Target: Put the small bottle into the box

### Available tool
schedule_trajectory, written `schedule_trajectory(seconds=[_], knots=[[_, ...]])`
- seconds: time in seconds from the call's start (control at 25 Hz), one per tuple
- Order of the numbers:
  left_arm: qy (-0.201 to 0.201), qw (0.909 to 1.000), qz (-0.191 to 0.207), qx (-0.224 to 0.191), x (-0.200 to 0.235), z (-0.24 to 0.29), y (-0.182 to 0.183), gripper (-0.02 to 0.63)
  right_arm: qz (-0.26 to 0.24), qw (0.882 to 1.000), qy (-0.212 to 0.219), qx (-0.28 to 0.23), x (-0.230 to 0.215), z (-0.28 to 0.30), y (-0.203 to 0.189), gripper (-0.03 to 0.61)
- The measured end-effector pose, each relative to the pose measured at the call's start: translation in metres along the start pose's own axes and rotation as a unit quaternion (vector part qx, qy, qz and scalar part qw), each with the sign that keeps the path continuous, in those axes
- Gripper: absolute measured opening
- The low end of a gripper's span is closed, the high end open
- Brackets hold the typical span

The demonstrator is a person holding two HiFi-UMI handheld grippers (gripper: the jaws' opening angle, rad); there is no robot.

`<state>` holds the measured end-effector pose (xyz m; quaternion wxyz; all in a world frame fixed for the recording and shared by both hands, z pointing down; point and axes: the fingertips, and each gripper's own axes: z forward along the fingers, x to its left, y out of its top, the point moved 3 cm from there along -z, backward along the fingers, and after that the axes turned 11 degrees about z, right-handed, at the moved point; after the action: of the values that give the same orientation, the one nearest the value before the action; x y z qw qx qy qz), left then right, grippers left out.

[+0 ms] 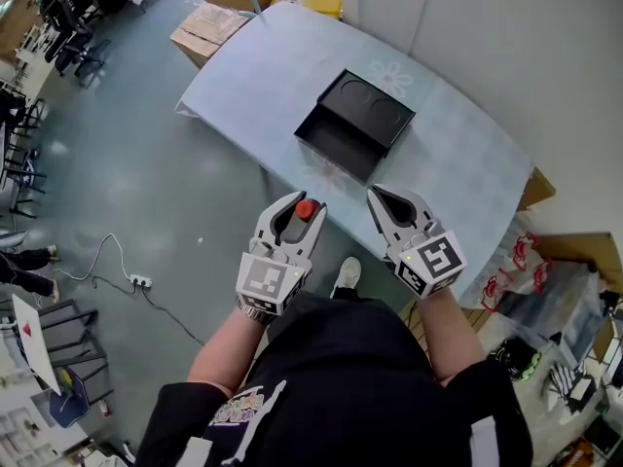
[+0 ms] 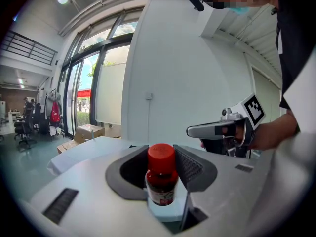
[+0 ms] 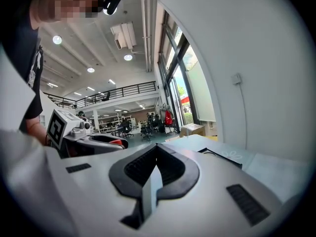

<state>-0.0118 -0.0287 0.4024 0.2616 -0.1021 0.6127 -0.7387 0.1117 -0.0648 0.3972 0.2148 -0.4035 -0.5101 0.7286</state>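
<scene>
Small bottle, red-capped, is pinched between the jaws of the left gripper, which is held up at the near edge of the table. Just to its right, the right gripper has its jaws pressed together on nothing. Farther along the pale cloth the black box lies open, well apart from the bottle. Cardboard cartons sit on the floor past the table's far left end.
</scene>
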Motion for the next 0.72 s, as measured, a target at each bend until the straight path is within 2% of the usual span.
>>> schedule_trajectory(seconds=[0.4, 0.72], knots=[[-0.025, 0.9996, 0.015, 0.003, -0.001, 0.049, 0.009, 0.156, 0.016, 0.999, -0.027, -0.016, -0.037, -0.010, 0.013, 0.008], [-0.051, 0.9984, 0.025, -0.008, 0.018, 0.088, 0.001, 0.156, 0.022, 0.997, -0.071, -0.019, -0.060, 0.001, 0.016, 0.008]])
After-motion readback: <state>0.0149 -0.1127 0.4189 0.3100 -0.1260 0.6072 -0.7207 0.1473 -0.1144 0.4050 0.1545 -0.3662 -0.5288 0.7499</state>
